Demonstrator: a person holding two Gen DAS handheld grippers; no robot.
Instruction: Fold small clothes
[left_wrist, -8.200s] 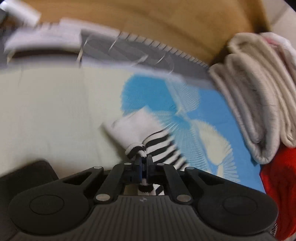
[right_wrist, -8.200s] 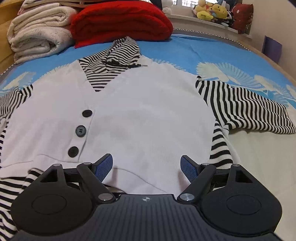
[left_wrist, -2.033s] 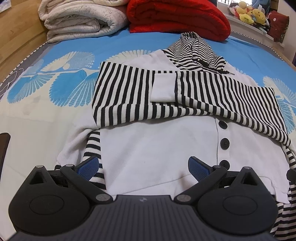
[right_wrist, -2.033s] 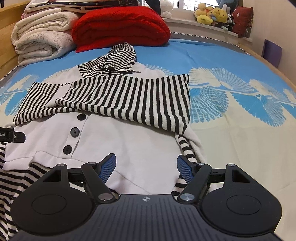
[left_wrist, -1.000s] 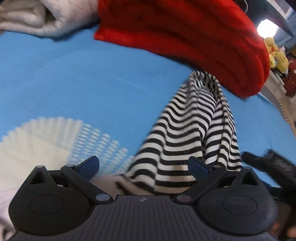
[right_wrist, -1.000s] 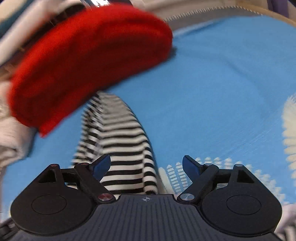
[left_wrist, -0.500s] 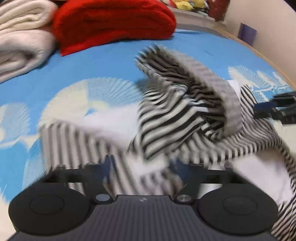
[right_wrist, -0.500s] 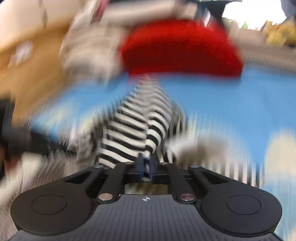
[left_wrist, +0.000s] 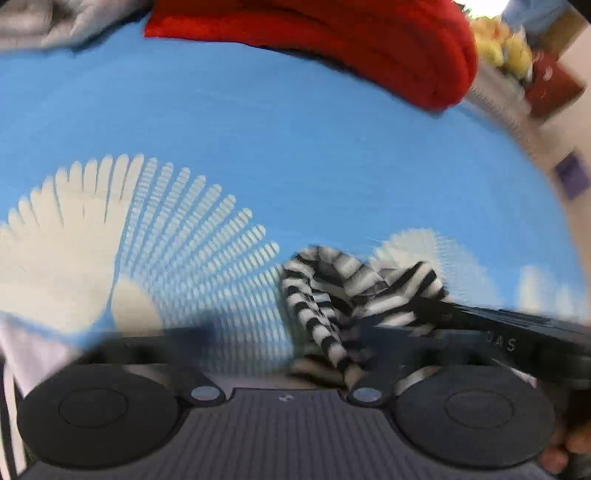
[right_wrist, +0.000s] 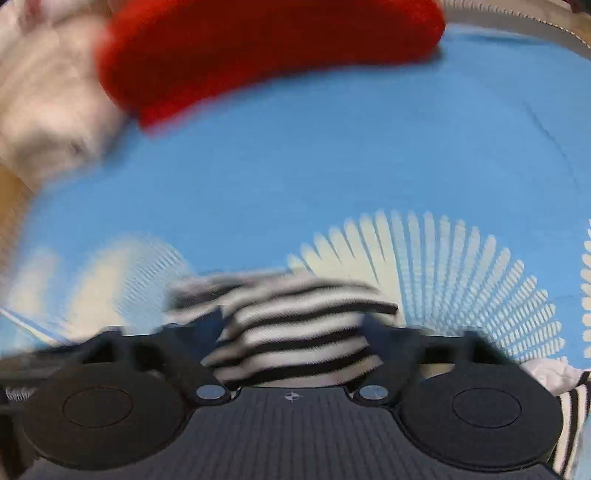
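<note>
Since half a second ago both grippers have let go: the right gripper (right_wrist: 291, 332), then pinched on the striped hood, now stands with jaws wide, and the left gripper (left_wrist: 284, 339) is likewise spread. Striped hood (right_wrist: 295, 325) lies bunched on the blue sheet (right_wrist: 332, 166) between the right fingers; in the left view it (left_wrist: 354, 295) sits just ahead, by the right finger. Both grippers are low and level over the bed, facing the red blanket (left_wrist: 332, 33). Frames blurred.
</note>
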